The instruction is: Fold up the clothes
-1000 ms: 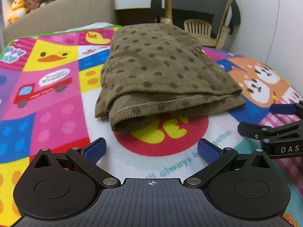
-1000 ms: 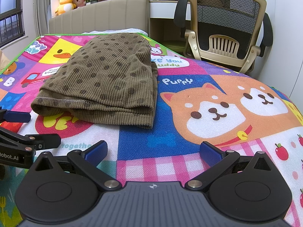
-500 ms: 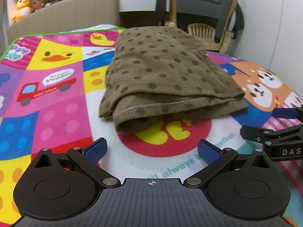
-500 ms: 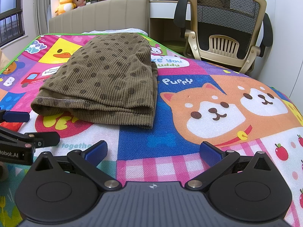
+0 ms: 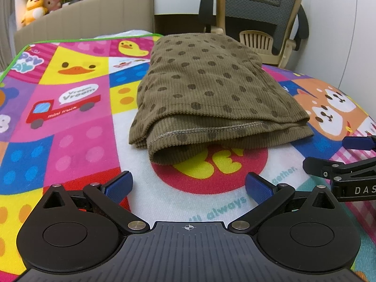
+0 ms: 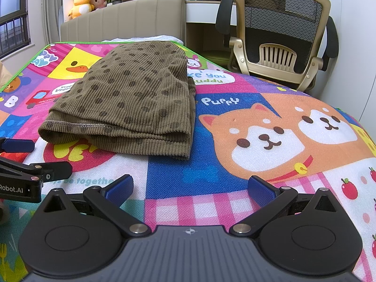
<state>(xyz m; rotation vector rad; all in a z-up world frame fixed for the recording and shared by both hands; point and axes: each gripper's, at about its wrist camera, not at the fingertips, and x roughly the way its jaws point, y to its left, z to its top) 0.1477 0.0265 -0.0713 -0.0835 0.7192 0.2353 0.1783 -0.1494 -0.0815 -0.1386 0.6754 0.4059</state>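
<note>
Garment [image 5: 211, 98], olive with dark dots, lies folded in stacked layers on the cartoon mat [image 5: 70, 141], ahead of both tools. We judge folding largely complete; perhaps squaring remains. Left gripper [image 5: 188, 185] and right gripper [image 6: 190, 185] stand spread, holding nothing. Only the right view shows the garment's right-hand folded edge and the window [image 6: 11, 23].

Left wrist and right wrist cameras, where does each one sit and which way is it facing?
Left wrist view: sits behind the open left tool, low over the play mat, facing the folded brown garment; the right tool juts in at right.
Right wrist view: sits behind the open right tool, facing the puppy print; the left tool shows at left.
Shared: garment, mat, office chair.
</note>
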